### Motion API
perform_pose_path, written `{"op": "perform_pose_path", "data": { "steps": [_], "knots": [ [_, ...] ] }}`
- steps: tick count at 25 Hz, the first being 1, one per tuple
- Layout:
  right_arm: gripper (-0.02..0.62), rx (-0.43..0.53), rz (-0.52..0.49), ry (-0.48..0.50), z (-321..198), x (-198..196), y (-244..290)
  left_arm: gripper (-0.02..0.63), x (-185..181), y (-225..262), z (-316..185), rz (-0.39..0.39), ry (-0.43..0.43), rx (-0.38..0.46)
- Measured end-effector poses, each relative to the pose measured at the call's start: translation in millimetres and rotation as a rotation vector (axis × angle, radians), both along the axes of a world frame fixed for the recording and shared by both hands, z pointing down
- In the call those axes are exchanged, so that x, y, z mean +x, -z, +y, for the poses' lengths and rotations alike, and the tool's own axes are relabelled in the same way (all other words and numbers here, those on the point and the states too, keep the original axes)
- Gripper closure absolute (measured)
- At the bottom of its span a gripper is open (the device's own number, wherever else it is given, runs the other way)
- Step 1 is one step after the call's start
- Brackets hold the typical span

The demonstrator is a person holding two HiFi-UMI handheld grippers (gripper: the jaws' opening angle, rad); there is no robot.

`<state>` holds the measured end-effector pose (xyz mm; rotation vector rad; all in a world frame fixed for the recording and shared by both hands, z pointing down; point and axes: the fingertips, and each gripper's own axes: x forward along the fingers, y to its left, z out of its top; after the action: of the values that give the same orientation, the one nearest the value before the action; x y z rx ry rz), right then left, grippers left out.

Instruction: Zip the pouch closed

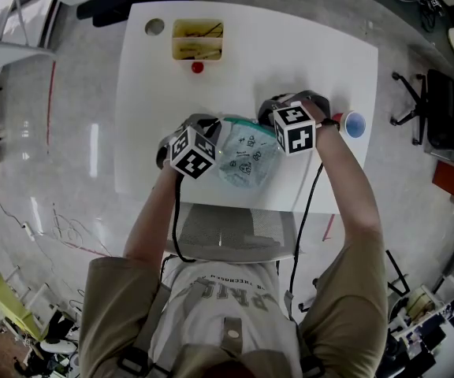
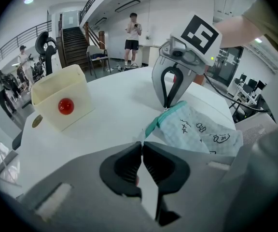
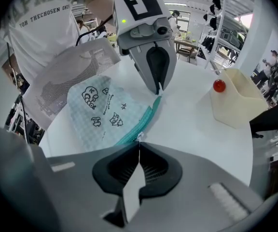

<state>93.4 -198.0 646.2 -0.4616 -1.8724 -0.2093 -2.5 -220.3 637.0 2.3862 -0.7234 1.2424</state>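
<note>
A pale green checked pouch [image 1: 247, 157] with small drawings and a teal zipper [image 3: 139, 124] lies on the white table [image 1: 306, 61] near its front edge. My left gripper [image 2: 142, 146] is shut on the pouch's left end; in the right gripper view it stands upright at the far end of the zipper [image 3: 157, 92]. My right gripper [image 3: 139, 145] is shut on the small zipper pull at the pouch's right end; the left gripper view shows it pinching there [image 2: 167, 105]. In the head view both marker cubes hide the jaws.
A cream bin [image 1: 197, 39] stands at the table's far side with a red ball [image 1: 198, 67] by its front wall. A round hole [image 1: 154, 27] is left of the bin. A blue cup [image 1: 355, 124] sits near the right edge. A mesh chair [image 1: 223, 235] is below the table.
</note>
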Motion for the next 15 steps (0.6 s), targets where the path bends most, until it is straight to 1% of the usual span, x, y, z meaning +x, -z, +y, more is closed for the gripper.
{"op": "perform_pose_path", "data": {
  "steps": [5,15],
  "knots": [
    [0.591,0.002,-0.005,-0.015,1.3,2.6,2.6,0.583,-7.5,-1.7,-0.1,-0.013,0.017,0.003],
    [0.591,0.006,-0.002,-0.019,3.4,3.6,0.4,0.583,-6.5,-3.6,2.0,-0.014,0.013,-0.001]
  ]
}}
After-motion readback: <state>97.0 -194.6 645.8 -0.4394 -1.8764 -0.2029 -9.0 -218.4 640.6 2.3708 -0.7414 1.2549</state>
